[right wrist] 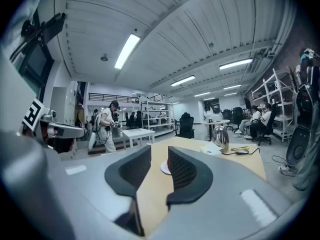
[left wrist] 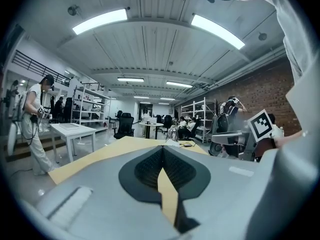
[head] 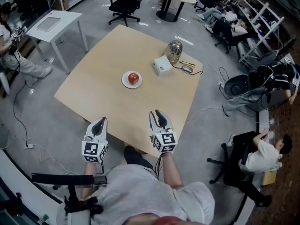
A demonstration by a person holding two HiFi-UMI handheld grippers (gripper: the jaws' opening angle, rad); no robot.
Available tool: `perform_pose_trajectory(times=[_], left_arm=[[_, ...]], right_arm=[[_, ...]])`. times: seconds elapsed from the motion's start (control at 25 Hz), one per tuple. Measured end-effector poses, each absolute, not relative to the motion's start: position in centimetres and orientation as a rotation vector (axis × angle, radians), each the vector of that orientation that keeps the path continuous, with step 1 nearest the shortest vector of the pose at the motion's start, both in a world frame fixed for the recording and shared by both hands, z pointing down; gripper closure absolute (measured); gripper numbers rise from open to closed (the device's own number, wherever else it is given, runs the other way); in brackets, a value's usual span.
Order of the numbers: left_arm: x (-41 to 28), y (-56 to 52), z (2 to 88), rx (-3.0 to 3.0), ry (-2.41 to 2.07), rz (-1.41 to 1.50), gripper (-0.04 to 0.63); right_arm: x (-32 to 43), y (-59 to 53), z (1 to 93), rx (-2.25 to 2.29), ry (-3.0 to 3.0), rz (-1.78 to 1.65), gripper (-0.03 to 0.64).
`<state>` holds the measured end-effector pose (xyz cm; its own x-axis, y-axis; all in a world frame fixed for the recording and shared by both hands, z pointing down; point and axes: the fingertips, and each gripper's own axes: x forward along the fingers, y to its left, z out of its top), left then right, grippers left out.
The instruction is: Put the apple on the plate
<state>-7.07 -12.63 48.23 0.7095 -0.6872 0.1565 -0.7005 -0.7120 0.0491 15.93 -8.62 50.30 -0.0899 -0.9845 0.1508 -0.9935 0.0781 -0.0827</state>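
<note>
At the middle of the surface point(head: 93, 86) the apple point(head: 134, 78) sits on the plate point(head: 125, 82), at about 12 o'clock from my two claws and well apart from both. My left claw point(head: 100, 124) hangs at the near edge of the surface. In the left gripper view its jaws point(left wrist: 162, 151) meet at the tips with nothing between them. My right claw point(head: 159, 117) is over the near edge at 3 o'clock from the left one. In the right gripper view its jaws point(right wrist: 159, 159) stand a little apart and grip nothing, and a sliver of the plate point(right wrist: 163, 168) shows far off through the gap. At 2 o'clock from the plate lies a white box point(head: 162, 65), with a kettle point(head: 175, 50) just past it and a mouse point(head: 187, 69) at 3 o'clock from the box. Off the surface at 10 o'clock stands a white table point(head: 54, 22), with a person point(head: 9, 46) beside it.
</note>
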Motion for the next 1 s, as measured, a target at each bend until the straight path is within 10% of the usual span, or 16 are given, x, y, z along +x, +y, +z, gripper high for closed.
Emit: perform_pose_trajectory(times=[1.0], left_arm=[[-6.0, -9.6, 47.5, 2.864, -1.077, 0.171, 0.575]], right_arm=[[15.2, -2.1, 49.0, 2.151, -2.251, 0.214, 0.586]])
